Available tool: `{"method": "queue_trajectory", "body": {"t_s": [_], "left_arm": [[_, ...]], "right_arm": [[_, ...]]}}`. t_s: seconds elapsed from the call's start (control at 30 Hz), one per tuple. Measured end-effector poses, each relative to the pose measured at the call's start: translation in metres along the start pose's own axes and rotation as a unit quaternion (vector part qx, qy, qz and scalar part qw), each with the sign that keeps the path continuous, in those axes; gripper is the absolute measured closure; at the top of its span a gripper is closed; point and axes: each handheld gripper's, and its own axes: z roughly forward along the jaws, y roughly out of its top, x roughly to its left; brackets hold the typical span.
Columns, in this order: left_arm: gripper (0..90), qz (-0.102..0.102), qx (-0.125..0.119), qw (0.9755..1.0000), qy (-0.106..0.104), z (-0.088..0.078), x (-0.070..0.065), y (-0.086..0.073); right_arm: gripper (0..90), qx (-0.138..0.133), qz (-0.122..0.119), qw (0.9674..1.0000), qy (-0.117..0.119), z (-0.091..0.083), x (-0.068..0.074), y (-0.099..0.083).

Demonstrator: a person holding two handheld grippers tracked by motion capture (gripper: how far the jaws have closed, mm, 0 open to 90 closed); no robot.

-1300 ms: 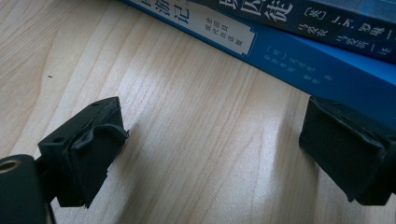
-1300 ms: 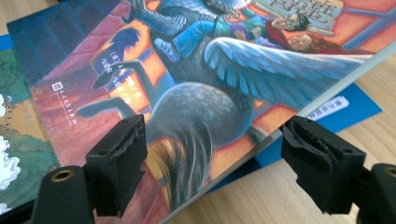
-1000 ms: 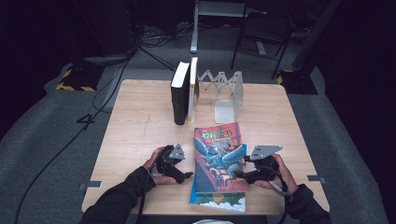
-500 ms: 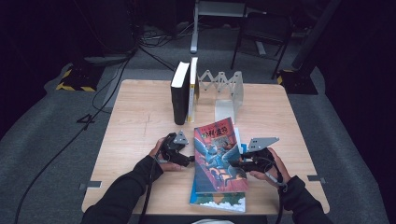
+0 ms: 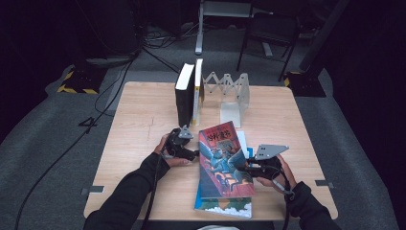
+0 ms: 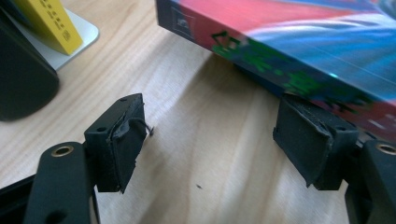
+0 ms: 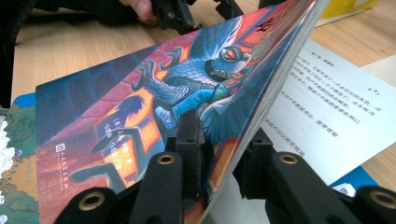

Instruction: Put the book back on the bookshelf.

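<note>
On the table [image 5: 143,120], right tool [image 5: 245,166] (jaws closing) pinches book [image 5: 225,160].

Two upright books [image 5: 189,93] stand near the far edge of the tabletop [image 5: 139,120], left of the folding rack [image 5: 230,91]. A tilted book [image 5: 225,160] sits over another book [image 5: 222,207] at the near edge, between the left gripper [image 5: 194,154] and right gripper [image 5: 249,167].

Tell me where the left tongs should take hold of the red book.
Grip the red book at its spine edge, coming in level from its left side. The right tongs pinch only the front cover, so the spine side sits raised and free, right before the open left tongs.
</note>
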Motion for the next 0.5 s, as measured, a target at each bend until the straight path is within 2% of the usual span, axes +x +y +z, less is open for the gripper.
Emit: {"method": "queue_trajectory", "body": {"t_s": [0.07, 0.17, 0.3, 0.5], "left_arm": [[26.1, -0.002, -0.005, 1.0000, 0.001, -0.001, 0.003, 0.002], [29.1, -0.005, -0.008, 0.9999, -0.013, -0.002, 0.006, 0.005], [29.7, 0.003, -0.012, 0.9999, -0.008, -0.005, 0.005, 0.007], [39.3, 0.005, -0.046, 0.9988, -0.012, -0.016, 0.002, 0.016]], "right_arm": [[73.3, -0.005, -0.004, 1.0000, -0.001, -0.001, 0.001, -0.001], [73.3, -0.010, -0.010, 0.9999, -0.004, -0.003, 0.002, -0.001], [73.2, -0.019, -0.017, 0.9996, -0.006, -0.005, 0.003, -0.001], [73.2, -0.042, -0.029, 0.9986, -0.014, -0.012, 0.005, -0.001]]}}
